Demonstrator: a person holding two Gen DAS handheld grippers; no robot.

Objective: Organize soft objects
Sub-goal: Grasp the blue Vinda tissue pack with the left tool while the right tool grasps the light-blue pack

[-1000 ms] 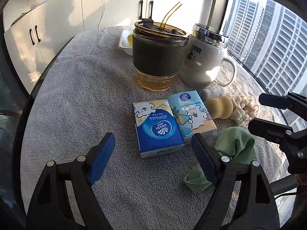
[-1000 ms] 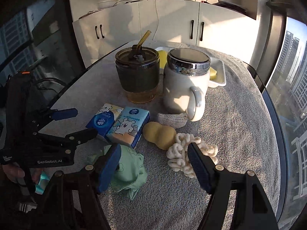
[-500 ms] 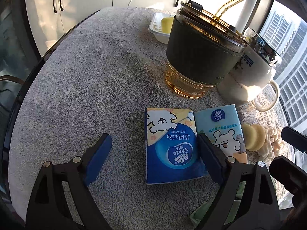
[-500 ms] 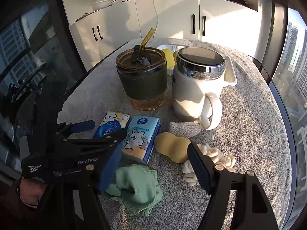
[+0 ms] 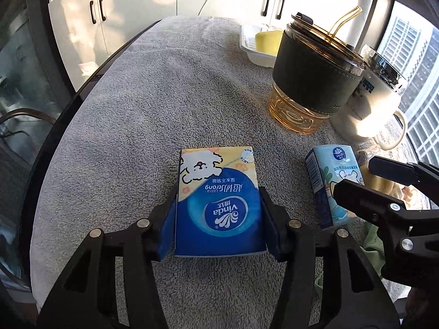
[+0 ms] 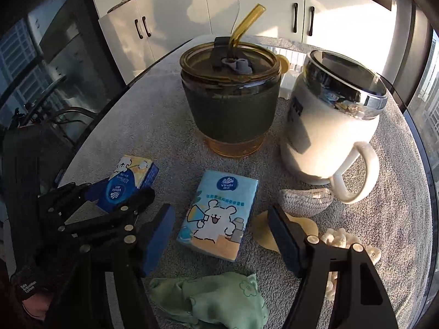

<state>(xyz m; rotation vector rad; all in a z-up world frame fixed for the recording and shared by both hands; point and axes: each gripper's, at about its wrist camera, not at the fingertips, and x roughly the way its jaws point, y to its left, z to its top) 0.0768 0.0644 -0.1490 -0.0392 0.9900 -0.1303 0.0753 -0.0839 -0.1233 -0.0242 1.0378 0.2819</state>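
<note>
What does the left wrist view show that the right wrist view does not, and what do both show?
Only the left wrist view: the yellow block in the white tray, and the left gripper closing with the dark blue tissue pack between its pads.
Only the right wrist view: the woven pouch, the white knit piece and the right gripper, open around the light blue pack.
Both: both packs, the sleeved glass, the white mug and the green cloth.

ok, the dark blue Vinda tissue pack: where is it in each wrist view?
Left wrist: dark blue tissue pack sits low centre, between the closing pads of the left gripper, which touch its sides.
Right wrist: same pack is at middle left, partly hidden behind the left gripper.
Shared landmark: amber glass tumbler with the dark sleeve and straw stands behind the pack in both.
</note>
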